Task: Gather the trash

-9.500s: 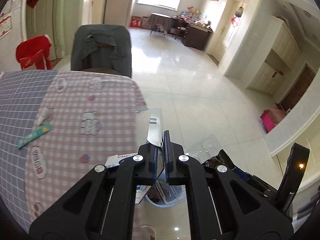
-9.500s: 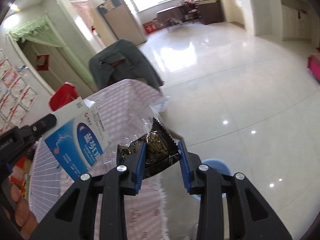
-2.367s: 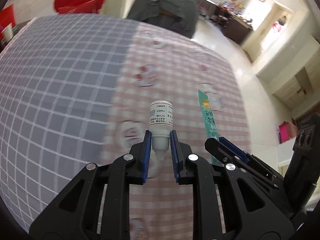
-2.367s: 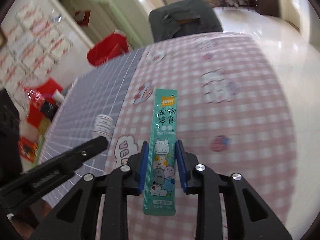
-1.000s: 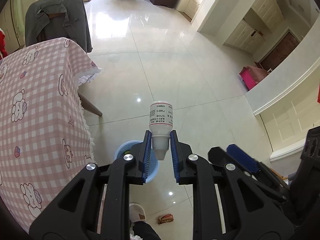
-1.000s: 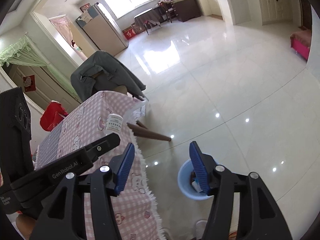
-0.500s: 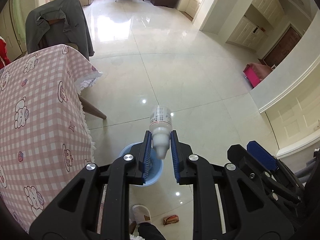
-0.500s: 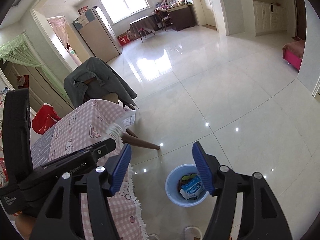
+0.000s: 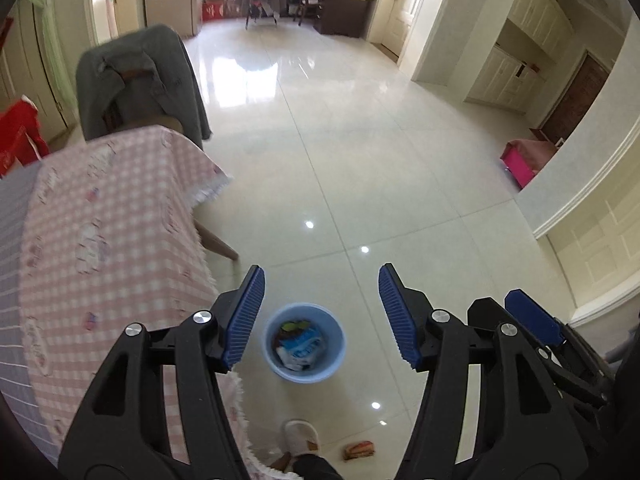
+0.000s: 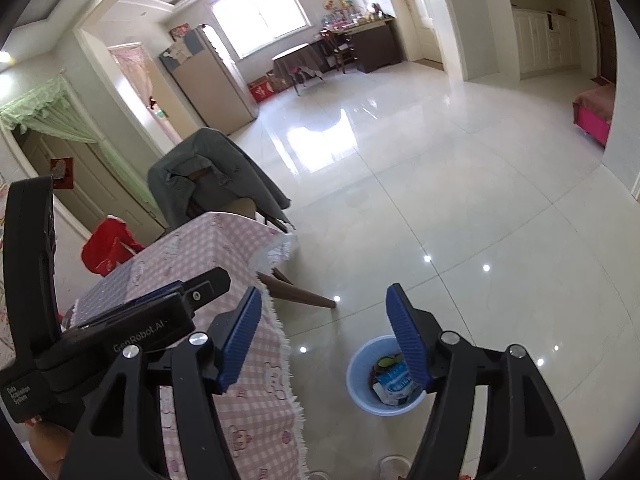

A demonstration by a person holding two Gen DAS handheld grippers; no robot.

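We hold our left gripper (image 9: 320, 316) high over the round light-blue plastic bin (image 9: 303, 342) on the shiny tile floor, just right of the table with the pink checked bear cloth (image 9: 112, 216). Its blue fingers have just opened wide, and nothing is between them now. Our right gripper (image 10: 322, 334) is wide open and empty too, and its right finger covers part of the bin's rim. Inside the bin we see a blue and white pack and some dark wrappers. The part of the table we can see has no trash on it. A small orange wrapper (image 9: 359, 449) lies on the floor near us, so maybe that is left.
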